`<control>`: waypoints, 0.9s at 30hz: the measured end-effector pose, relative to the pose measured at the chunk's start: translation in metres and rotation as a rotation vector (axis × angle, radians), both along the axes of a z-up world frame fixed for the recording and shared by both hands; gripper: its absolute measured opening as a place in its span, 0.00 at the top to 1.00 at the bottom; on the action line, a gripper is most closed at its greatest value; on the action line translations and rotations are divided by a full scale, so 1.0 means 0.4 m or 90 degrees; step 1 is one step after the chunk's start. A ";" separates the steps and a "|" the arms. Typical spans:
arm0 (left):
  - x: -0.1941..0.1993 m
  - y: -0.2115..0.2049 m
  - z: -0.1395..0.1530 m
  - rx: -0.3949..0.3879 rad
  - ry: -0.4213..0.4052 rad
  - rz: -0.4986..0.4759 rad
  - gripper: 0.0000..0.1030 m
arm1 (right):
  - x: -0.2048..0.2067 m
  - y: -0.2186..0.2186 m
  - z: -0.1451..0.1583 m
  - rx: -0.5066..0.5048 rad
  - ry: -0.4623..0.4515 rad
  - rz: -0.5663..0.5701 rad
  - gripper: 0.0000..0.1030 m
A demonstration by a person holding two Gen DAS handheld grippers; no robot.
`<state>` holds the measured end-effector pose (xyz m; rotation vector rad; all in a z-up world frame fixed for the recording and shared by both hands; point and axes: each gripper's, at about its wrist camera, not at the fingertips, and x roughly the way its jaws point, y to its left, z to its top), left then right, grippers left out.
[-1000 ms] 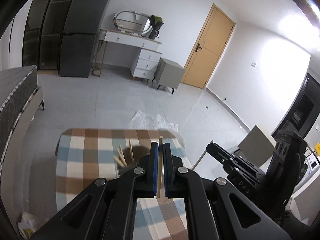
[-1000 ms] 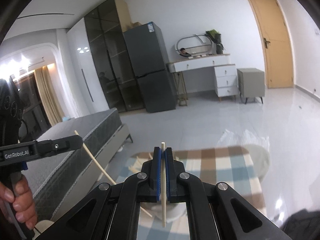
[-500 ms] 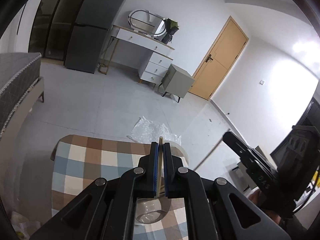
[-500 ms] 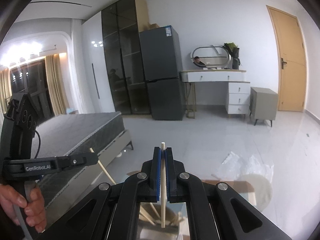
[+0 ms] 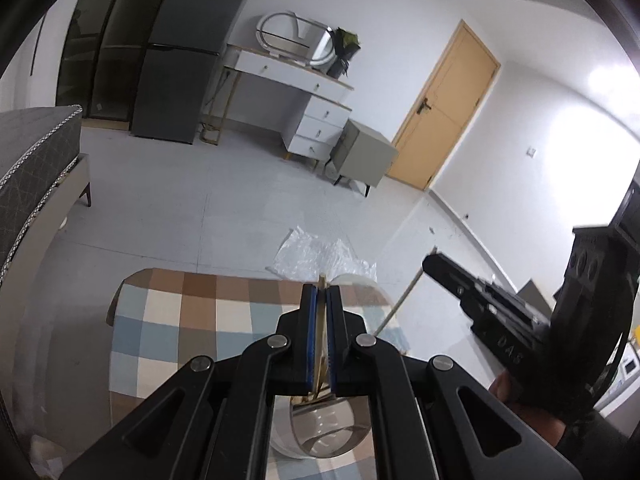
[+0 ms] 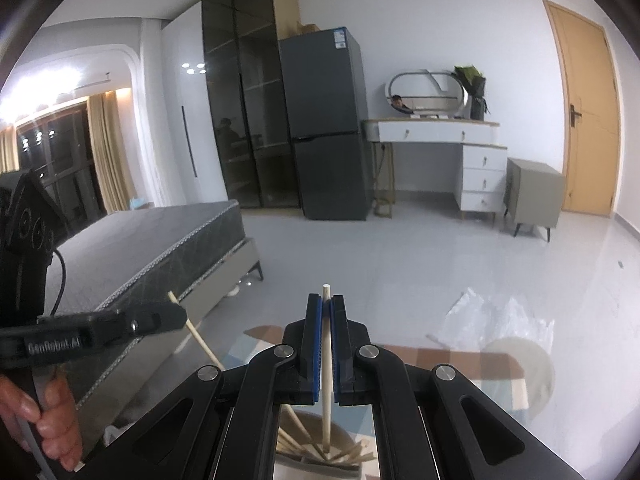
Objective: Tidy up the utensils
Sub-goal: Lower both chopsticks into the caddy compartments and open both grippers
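Note:
My left gripper (image 5: 321,300) is shut on a wooden chopstick (image 5: 320,344) that hangs down into a clear glass (image 5: 328,436) on the checked tablecloth (image 5: 180,332). My right gripper (image 6: 327,312) is shut on another wooden chopstick (image 6: 327,380), its lower end over a round holder (image 6: 320,452) that holds several chopsticks. In the right wrist view the left gripper (image 6: 160,318) appears at left with its chopstick (image 6: 196,334) slanting down. In the left wrist view the right gripper (image 5: 472,292) appears at right with its chopstick (image 5: 404,300).
The small table stands on a grey tiled floor with a crumpled plastic sheet (image 5: 316,254) beyond it. A bed (image 6: 152,248) lies at left. A fridge (image 6: 328,128), a white desk (image 6: 440,136), a grey side cabinet (image 6: 532,196) and a door (image 6: 588,112) stand at the back.
Both grippers have lifted and tilted up, so less of the table shows. Each still holds its chopstick; the glass now sits directly below my left gripper.

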<state>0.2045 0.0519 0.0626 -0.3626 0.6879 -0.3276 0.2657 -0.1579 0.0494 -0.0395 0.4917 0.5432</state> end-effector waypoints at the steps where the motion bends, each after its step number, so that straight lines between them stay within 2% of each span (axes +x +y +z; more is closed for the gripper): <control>1: 0.001 -0.002 -0.003 0.002 0.002 0.001 1.00 | 0.006 0.000 -0.001 0.000 0.004 -0.002 0.97; 17: 0.002 -0.078 -0.036 0.053 0.031 -0.037 1.00 | -0.014 -0.034 -0.104 -0.003 0.045 0.015 0.97; 23: 0.014 -0.100 -0.067 0.068 0.065 -0.049 1.00 | 0.002 -0.042 -0.143 -0.013 0.089 0.014 0.97; 27: 0.021 -0.117 -0.084 0.085 0.084 -0.058 1.00 | -0.003 -0.053 -0.154 -0.006 0.095 0.013 0.95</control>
